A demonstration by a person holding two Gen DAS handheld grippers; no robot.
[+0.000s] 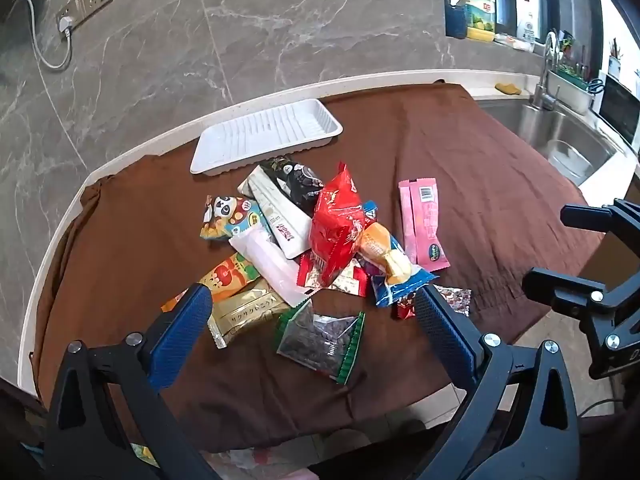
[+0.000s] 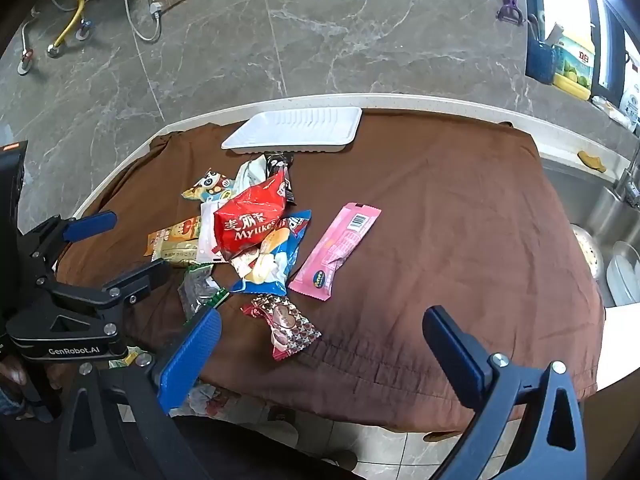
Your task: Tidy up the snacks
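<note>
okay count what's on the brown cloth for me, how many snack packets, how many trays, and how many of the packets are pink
Snack packets: 12 visible, though the heap overlaps and may hide more
Of those, pink packet: 1, lying apart at the right of the heap
White tray: 1, with nothing in it
Total on the brown cloth: 13 things
</note>
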